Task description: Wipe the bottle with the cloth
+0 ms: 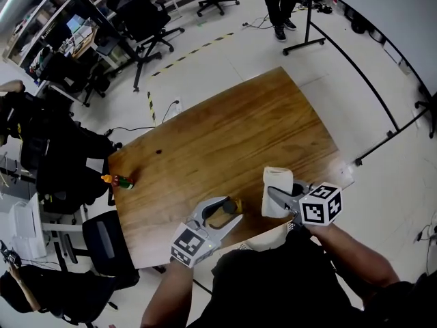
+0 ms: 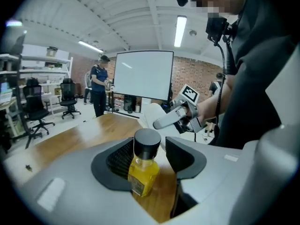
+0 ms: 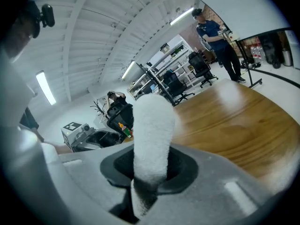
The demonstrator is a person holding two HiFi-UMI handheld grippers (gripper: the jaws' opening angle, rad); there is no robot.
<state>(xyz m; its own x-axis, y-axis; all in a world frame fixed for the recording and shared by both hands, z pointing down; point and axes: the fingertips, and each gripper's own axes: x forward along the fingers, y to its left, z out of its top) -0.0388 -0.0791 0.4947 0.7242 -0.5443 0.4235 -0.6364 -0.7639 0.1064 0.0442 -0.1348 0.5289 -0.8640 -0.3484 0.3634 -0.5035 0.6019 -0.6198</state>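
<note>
Wiping looks not under way: the right gripper (image 3: 150, 170) clamps the white fluffy cloth (image 3: 152, 125), while the left gripper (image 1: 233, 209) gapes loosely around the black-capped yellow bottle (image 2: 143, 172).

Lab/office, swivel chairs (image 1: 147, 19), equip shelves (image 2: 33, 60), big whiteboard (image 2: 143, 74), wood table (image 1: 225, 135), floor tape (image 1: 198, 48)

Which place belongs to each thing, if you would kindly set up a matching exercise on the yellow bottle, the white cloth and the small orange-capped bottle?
Things:
1. yellow bottle
2. white cloth
3. small orange-capped bottle

Places:
A. on the table, near its left edge in the head view, apart from both grippers
B. between the left gripper's jaws, with a gap beside one jaw
C. clamped in the right gripper's jaws

Pairs: 1-B; 2-C; 3-A
</note>
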